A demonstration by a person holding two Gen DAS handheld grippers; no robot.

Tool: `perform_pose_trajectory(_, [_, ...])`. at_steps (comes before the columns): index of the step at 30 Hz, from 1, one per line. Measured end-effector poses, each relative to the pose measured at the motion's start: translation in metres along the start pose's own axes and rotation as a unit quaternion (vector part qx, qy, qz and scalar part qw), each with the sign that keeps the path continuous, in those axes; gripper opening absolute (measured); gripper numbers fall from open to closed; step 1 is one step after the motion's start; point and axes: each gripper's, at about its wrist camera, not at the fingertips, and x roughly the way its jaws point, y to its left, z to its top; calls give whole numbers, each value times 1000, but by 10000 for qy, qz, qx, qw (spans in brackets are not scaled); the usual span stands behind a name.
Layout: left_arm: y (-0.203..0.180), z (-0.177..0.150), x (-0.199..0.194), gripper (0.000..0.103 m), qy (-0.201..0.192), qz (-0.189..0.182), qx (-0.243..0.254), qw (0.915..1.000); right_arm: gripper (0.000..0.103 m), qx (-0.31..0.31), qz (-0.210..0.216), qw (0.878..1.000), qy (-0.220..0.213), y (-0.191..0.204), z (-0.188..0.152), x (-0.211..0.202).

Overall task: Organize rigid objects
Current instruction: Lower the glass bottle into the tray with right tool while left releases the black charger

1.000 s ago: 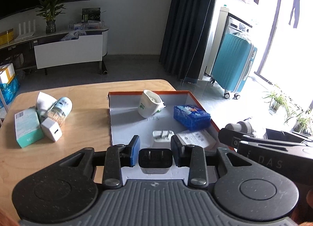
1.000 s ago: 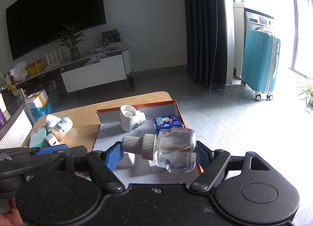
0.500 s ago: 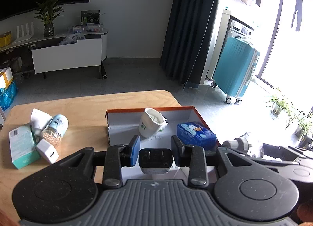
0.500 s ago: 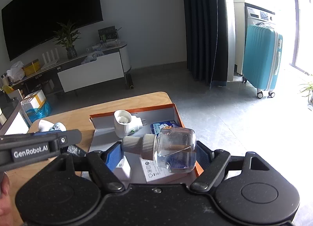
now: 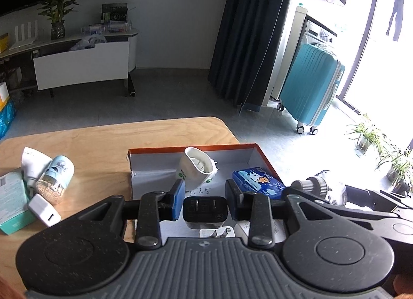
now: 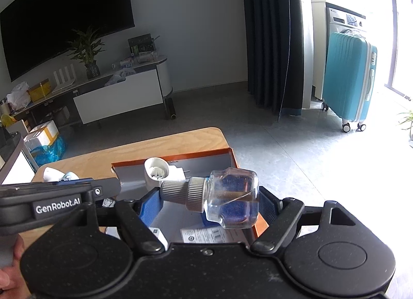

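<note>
My left gripper [image 5: 205, 195] is shut on a black charger plug [image 5: 205, 212], held above the near part of an orange-rimmed grey tray [image 5: 193, 147]. My right gripper [image 6: 210, 199] is shut on a clear glass bottle [image 6: 232, 198] with a grey ribbed cap, lying sideways between the blue pads over the tray [image 6: 180, 156]. That bottle [image 5: 317, 188] also shows at the right of the left wrist view. In the tray lie a white plug-in device [image 5: 196, 169], a blue packet [image 5: 258, 182], a paper leaflet [image 6: 209, 234] and a white charger [image 6: 157, 234].
On the wooden table [image 5: 103, 138] left of the tray sit a teal box [image 5: 10, 200], a white charger [image 5: 44, 209], a small jar [image 5: 55, 178] and a white tube [image 5: 32, 162]. Beyond the table's far edge is open floor, with a teal suitcase [image 5: 309, 87] and a dark curtain.
Both grippers have travelled forward over the tray, each keeping its grip. The tray contents sit lower and larger in both views, and the left gripper shows further into the right wrist view.
</note>
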Motion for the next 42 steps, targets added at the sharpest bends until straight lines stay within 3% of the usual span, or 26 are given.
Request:
perform_pose_trajectory(13, [8, 3, 19, 34, 189, 84, -141, 9997, 93, 11, 164, 9997, 165, -3, 23, 39])
perform_pose_trajectory(17, [10, 3, 24, 35, 242, 91, -175, 9995, 92, 135, 330, 9994, 21, -6, 27, 49])
perform_pose_trajectory(22, [10, 3, 29, 34, 296, 70, -201, 9993, 92, 230, 299, 9989, -283, -12, 27, 37])
perform_pose_trajectory(31, [0, 6, 39, 35, 427, -178, -235, 9987, 93, 344, 102, 9985, -420, -25, 19, 11])
perform_pose_trajectory(34, [-1, 7, 35, 52, 386, -223, -276, 9986, 93, 291, 58, 9985, -467, -21, 19, 6])
perform_pose_trajectory(42, [16, 9, 13, 62, 309, 60, -392, 9987, 94, 167, 129, 9983, -539, -8, 18, -8])
